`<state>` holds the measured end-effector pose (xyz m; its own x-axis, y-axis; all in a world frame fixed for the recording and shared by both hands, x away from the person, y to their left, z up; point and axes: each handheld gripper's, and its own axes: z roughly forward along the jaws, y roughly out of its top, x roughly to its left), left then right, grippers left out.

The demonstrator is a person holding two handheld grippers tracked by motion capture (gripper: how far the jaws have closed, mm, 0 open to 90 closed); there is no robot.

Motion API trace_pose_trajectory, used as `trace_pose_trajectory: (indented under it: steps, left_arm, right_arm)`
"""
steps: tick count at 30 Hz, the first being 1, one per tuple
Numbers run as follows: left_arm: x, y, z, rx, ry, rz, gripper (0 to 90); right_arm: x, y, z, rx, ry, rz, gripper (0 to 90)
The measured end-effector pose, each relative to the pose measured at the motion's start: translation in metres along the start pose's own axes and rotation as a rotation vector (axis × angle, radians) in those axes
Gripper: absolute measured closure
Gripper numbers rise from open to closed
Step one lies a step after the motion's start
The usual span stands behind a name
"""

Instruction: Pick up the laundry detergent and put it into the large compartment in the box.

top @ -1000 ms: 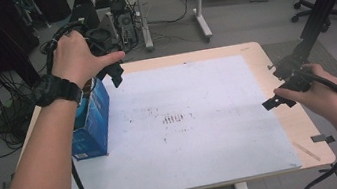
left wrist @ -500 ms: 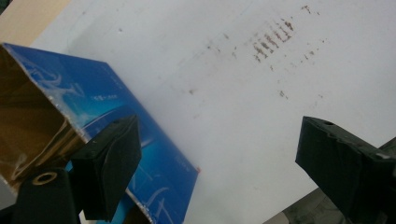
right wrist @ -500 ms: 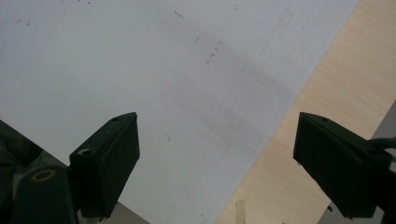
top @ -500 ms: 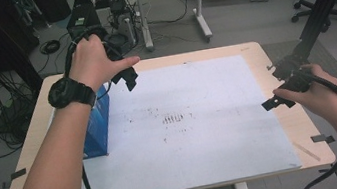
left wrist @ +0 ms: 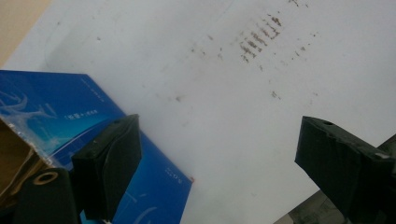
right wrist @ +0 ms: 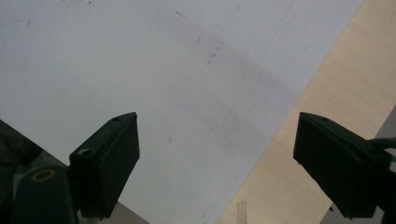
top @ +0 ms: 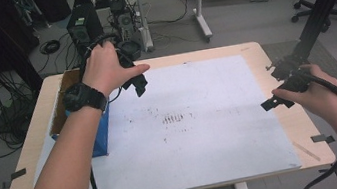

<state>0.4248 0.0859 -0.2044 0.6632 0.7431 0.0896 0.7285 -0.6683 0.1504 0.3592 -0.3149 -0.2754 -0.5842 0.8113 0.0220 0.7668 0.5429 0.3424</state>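
Blue box (top: 99,135) at table's left edge, left tongs (top: 138,83) raised beside it, spread wide

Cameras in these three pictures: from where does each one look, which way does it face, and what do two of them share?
High view: above the person's side, facing forward and down on the table; both forearms show, with the left gripper and right gripper.
Left gripper view: rides on the left gripper, looks down along its open jaws at the white sheet and blue box.
Right gripper view: rides on the right gripper, looks down along its open jaws at the sheet and the table's edge.
Shared: high and left gripper views both show the blue box and the sheet's dark marks.
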Motion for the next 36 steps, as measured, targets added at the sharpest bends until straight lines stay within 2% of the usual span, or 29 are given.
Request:
trace_pose_trajectory:
  steps: [11, 14, 21, 27, 36]
  left_arm:
    - [-0.007, 0.002, 0.018, 0.014, 0.011, 0.039, 14.9]
    - [-0.01, 0.002, 0.023, 0.018, -0.01, 0.04, 15.0]
    - [-0.013, 0.003, 0.029, 0.026, -0.005, 0.067, 14.9]
    - [-0.017, 0.003, 0.035, 0.03, -0.015, 0.076, 15.0]
    - [-0.02, 0.005, 0.035, 0.026, -0.025, 0.078, 15.0]
  right_arm:
    - [-0.001, 0.0, 0.003, 0.006, 0.001, 0.001, 14.5]
    - [0.0, 0.0, 0.003, 0.004, 0.002, -0.002, 14.4]
    - [0.0, 0.0, 0.001, 0.005, 0.001, -0.005, 14.4]
    - [-0.001, 0.001, -0.002, -0.002, 0.002, -0.009, 14.4]
    - [-0.002, -0.001, -0.003, -0.002, -0.001, -0.004, 14.3]
